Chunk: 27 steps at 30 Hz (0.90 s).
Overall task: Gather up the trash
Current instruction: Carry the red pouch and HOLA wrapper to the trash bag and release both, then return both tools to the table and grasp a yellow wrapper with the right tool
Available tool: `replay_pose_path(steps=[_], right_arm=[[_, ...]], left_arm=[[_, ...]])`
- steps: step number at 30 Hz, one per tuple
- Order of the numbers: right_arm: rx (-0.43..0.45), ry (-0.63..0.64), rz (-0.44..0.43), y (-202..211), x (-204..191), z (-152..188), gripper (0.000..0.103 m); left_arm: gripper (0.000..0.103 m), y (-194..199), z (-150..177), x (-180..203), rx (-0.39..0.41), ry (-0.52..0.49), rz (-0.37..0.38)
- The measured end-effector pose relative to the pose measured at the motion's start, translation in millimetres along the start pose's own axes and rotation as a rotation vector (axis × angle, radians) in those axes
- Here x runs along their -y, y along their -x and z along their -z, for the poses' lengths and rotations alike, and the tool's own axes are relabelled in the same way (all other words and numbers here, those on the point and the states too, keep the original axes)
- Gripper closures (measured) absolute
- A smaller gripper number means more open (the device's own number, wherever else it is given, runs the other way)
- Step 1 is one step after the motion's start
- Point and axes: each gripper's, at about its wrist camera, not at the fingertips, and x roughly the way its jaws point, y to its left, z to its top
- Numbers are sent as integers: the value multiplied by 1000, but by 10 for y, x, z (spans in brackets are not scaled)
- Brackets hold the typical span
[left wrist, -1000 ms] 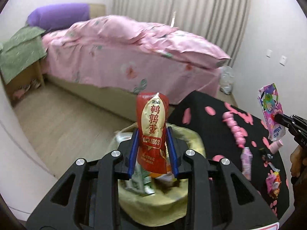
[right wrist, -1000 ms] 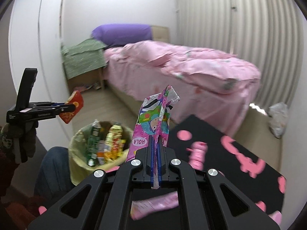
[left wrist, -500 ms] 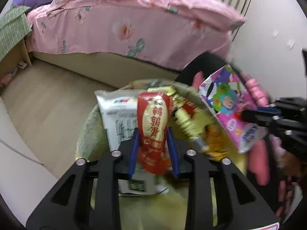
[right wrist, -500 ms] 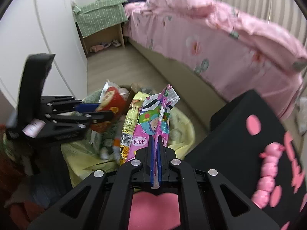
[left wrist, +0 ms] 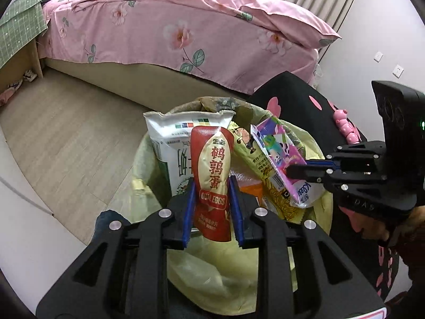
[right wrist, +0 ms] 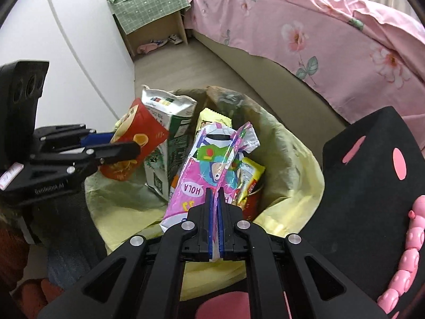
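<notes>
A bin with a yellow liner (left wrist: 143, 159) (right wrist: 300, 164) holds a white milk carton (left wrist: 172, 133) (right wrist: 170, 106) and several snack wrappers. My left gripper (left wrist: 212, 183) (right wrist: 126, 142) grips a red quail-egg packet (left wrist: 212, 164) (right wrist: 143, 130) upright over the bin's near-left side. Its jaws are opening slightly while the pads still touch the packet. My right gripper (right wrist: 215, 194) (left wrist: 289, 171) is shut on a pink cartoon packet (right wrist: 209, 164) (left wrist: 279, 148), held over the bin's middle just above the trash.
A bed with a pink floral cover (left wrist: 186, 34) stands beyond the bin across wooden floor (left wrist: 66, 138). A black table with pink spots (right wrist: 372, 159) borders the bin's right. A nightstand under green cloth (right wrist: 151, 8) and a white wall (right wrist: 66, 40) are on the left.
Both grippers came down and together over the bin. The pink packet swung in from the table side, and the red packet sank to the bin's mouth.
</notes>
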Motion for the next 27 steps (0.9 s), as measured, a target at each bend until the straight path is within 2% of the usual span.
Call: replay_pose_path(steps=[2, 6, 9, 15, 17, 20, 24, 27], right_arm=[[16, 1, -13, 36, -4, -7, 98], [39, -7, -9, 125, 4, 2, 97], [56, -11, 0, 183, 37, 10, 96], [102, -3, 14, 414, 75, 65, 96], [122, -7, 13, 545, 110, 102, 96], [170, -3, 56, 821, 188, 212, 96], [238, -25, 119, 1283, 377, 511, 96], [297, -77, 160, 1648, 572, 816, 96]], left_arm=[[75, 40, -12, -18, 2, -4, -19], [55, 179, -30, -82, 34, 36, 2], [54, 266, -42, -73, 54, 35, -3], [51, 425, -104, -19, 103, 36, -72], [51, 510, -117, 19, 134, 42, -79], [51, 640, -129, 126, 174, 28, -85], [51, 735, -182, 377, 203, -10, -58], [51, 709, -213, 712, 201, -68, -6]])
